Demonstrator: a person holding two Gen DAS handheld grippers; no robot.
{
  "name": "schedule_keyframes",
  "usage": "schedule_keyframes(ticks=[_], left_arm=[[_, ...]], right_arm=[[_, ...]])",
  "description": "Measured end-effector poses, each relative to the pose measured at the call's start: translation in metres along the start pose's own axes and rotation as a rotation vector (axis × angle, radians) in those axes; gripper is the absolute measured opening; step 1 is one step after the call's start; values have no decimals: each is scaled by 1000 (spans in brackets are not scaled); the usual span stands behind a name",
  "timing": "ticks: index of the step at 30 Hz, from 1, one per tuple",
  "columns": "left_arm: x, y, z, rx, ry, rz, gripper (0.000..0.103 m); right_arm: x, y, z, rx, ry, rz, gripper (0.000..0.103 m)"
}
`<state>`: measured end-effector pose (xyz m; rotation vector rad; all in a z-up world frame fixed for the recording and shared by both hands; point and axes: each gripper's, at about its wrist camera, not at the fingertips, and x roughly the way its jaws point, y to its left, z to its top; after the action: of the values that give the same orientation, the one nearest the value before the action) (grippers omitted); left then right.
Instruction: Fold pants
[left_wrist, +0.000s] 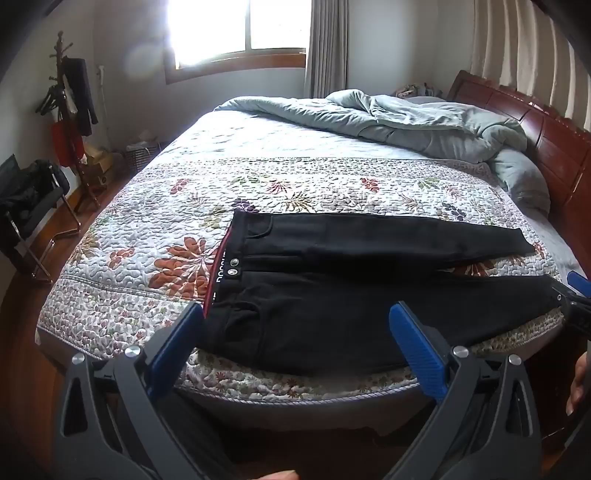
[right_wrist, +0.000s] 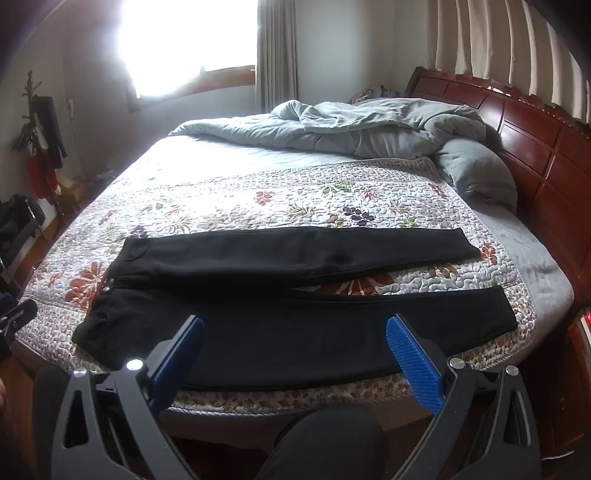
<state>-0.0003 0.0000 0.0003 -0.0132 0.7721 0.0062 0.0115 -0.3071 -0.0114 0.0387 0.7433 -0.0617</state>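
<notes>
A pair of black pants (left_wrist: 332, 295) lies flat on the floral quilt (left_wrist: 155, 236) of the bed (right_wrist: 280, 410), along its near edge, the two legs spread slightly apart and running toward the headboard (right_wrist: 524, 147). The waistband, lined in red with two metal snaps, faces the foot end of the bed; the near leg lies just inside the near edge of the mattress. The left gripper (left_wrist: 297, 345) hangs above the near edge by the waistband and hip, its blue-padded fingers (left_wrist: 419, 350) spread wide, holding nothing. The right gripper (right_wrist: 295, 354) hangs over the near leg further toward the cuffs, its fingers (right_wrist: 413, 358) likewise wide apart and empty. A rumpled grey-green duvet (right_wrist: 332, 129) is bunched along the far side of the bed by the headboard.
</notes>
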Motion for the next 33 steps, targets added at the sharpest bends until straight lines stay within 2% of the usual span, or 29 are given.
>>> schedule_keyframes(ticks=[33], left_arm=[[-2,2,6,5,-4,1,100]], right_arm=[[-3,0,3,-1,-2,5,99]])
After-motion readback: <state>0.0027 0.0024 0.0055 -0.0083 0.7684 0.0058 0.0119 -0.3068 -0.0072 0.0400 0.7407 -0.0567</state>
